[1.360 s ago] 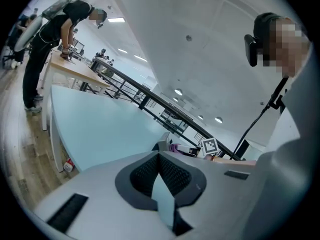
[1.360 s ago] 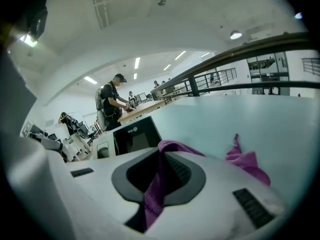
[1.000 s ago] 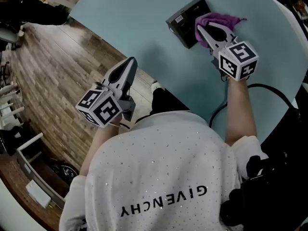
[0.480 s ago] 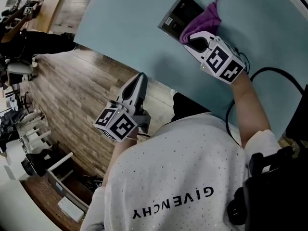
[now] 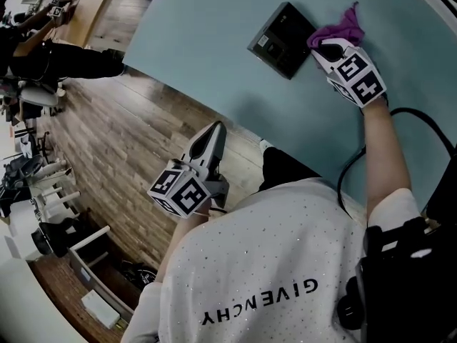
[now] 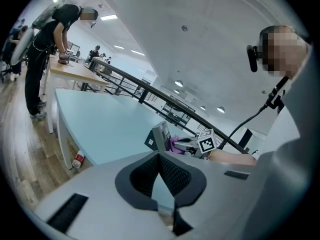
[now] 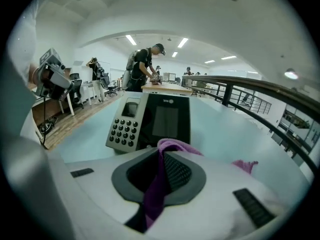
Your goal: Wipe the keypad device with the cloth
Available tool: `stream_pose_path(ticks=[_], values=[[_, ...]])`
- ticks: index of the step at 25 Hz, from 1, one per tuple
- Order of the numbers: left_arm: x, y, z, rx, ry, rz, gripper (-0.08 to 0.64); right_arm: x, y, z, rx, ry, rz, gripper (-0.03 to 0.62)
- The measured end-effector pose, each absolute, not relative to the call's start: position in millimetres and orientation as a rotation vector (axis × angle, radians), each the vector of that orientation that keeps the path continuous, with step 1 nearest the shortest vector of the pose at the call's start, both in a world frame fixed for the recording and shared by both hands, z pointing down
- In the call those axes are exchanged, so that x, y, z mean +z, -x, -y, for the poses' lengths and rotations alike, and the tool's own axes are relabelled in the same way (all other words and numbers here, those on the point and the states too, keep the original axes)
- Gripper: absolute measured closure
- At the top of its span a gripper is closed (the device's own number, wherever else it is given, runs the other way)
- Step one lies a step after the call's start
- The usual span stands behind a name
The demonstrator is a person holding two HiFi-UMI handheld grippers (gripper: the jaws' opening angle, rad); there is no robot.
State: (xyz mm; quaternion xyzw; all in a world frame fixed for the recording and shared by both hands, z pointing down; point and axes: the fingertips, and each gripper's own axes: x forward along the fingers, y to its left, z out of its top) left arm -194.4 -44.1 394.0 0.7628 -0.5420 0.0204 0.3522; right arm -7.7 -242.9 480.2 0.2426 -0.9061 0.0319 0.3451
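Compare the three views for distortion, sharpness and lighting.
Head view: tilted, evenly lit, the keypad device sharp, a soft shadow on the table. Right gripper view: strong fisheye with dark corners, railing bowed, cloth close and slightly soft. Left gripper view: same fisheye, ceiling lights bright, mosaic patches over faces.

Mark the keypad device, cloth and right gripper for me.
keypad device (image 7: 125, 131): right gripper view, on its button pad.
cloth (image 7: 155, 193): right gripper view, on the strip the gripper clamps.
right gripper (image 5: 320, 46): head view, at its fingertips.
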Motion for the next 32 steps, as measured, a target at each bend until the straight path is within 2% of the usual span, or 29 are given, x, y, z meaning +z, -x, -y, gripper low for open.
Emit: stream_pose_path(ticks=[7, 12, 16, 24, 32], values=[[391.1, 198.5, 42.2, 0.038, -1.964, 1.419, 0.560, 472.9, 9.4, 245.4, 0.097, -0.677, 2.356, 0.568], [389.5, 199.2, 44.8, 0.028, -1.956, 1.422, 0.560, 447.5, 63.5, 158.8, -0.061, -0.217, 2.496, 0.568], [394.2, 199.2, 48.6, 0.019, -1.944, 1.425, 0.560, 470.1, 75.8, 122.9, -0.184, -0.017, 2.370, 0.568], [397.9, 200.6, 52.6, 0.015, -1.922, 1.426, 0.560, 477.6, 54.0, 154.5, -0.220, -0.120, 2.291, 0.568], [404.3, 209.2, 53.5, 0.007, -1.904, 1.435, 0.560, 486.5, 14.4, 225.5, -0.072, -0.464, 2.204, 0.568]])
